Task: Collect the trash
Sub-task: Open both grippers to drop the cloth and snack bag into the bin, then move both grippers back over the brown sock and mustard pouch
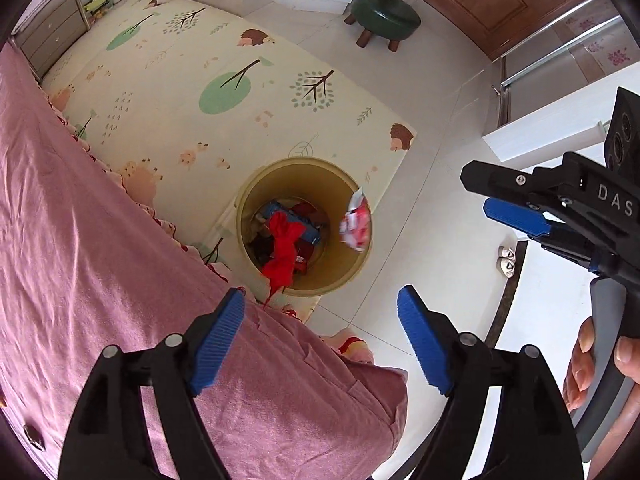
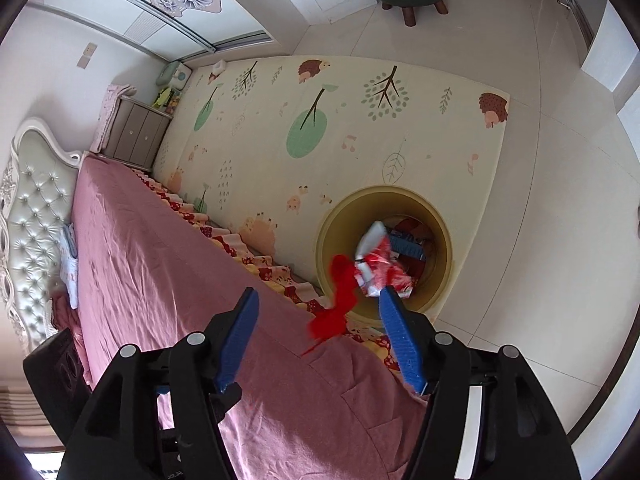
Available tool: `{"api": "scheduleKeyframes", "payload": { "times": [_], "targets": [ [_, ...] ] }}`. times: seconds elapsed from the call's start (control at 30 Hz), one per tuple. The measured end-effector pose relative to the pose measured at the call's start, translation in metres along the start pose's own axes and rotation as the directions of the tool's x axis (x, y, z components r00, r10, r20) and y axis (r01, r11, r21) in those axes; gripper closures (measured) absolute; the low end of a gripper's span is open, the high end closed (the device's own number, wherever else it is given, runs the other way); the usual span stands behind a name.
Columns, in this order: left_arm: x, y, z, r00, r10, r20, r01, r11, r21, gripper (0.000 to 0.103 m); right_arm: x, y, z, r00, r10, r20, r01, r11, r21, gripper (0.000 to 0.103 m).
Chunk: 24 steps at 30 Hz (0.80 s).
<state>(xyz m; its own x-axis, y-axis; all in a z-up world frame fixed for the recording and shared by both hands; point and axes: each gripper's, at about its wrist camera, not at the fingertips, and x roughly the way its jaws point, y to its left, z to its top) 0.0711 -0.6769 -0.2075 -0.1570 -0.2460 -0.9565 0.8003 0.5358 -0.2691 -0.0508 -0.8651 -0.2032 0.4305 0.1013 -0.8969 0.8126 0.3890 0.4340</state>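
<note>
Blue ribbed pads are seen spread apart on the left tool (image 1: pixel 320 338), with nothing held between them, above the corner of a bed covered in a pink sheet (image 1: pixel 100 260). The right tool (image 2: pixel 318 336) is likewise shown with its jaws parted and empty; in the left wrist view it is seen at the right edge, gripped by a person's hand (image 1: pixel 600 364). Just beyond the bed's edge, a round yellow plastic bin (image 1: pixel 248 216) stands on a cream play mat printed with trees and hedgehogs (image 1: pixel 180 92). A crumpled red piece of trash (image 1: pixel 282 252) is seen over the bin's near rim, and a crumpled red-and-white wrapper (image 1: pixel 354 222) is seen against its right inner wall; whether either is at rest cannot be told. More trash, including a blue packet (image 1: pixel 296 224), lies at the bottom. Farther off, a dark green round stool on wooden legs (image 1: pixel 384 12) stands on the pale tiled floor (image 1: pixel 440 88), near a brown wooden door (image 1: pixel 504 0).
</note>
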Motion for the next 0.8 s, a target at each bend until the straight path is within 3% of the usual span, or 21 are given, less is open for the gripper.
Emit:
{"api": "scheduleKeyframes", "payload": {
  "times": [0.17, 0.5, 0.67, 0.8],
  "targets": [
    [-0.005, 0.007, -0.008, 1.000, 0.014, 0.007, -0.014, 1.000, 0.003, 0.024, -0.002, 0.008, -0.008, 1.000, 0.000, -0.005, 0.000, 1.000, -0.016, 0.041],
    [-0.039, 0.063, -0.059, 0.998, 0.032, 0.059, -0.023, 0.989, -0.145, 0.024, 0.010, 0.074, -0.051, 0.997, 0.026, -0.075, -0.038, 0.985, -0.166, 0.041],
    [-0.063, 0.112, -0.106, 0.993, 0.075, 0.096, -0.046, 0.961, -0.273, 0.024, 0.031, 0.123, -0.090, 0.987, 0.036, -0.154, -0.077, 0.961, -0.266, 0.040],
    [-0.081, 0.158, -0.150, 0.987, 0.121, 0.109, -0.070, 0.918, -0.390, 0.024, 0.050, 0.169, -0.131, 0.975, 0.028, -0.220, -0.110, 0.923, -0.369, 0.040]
  ]
}}
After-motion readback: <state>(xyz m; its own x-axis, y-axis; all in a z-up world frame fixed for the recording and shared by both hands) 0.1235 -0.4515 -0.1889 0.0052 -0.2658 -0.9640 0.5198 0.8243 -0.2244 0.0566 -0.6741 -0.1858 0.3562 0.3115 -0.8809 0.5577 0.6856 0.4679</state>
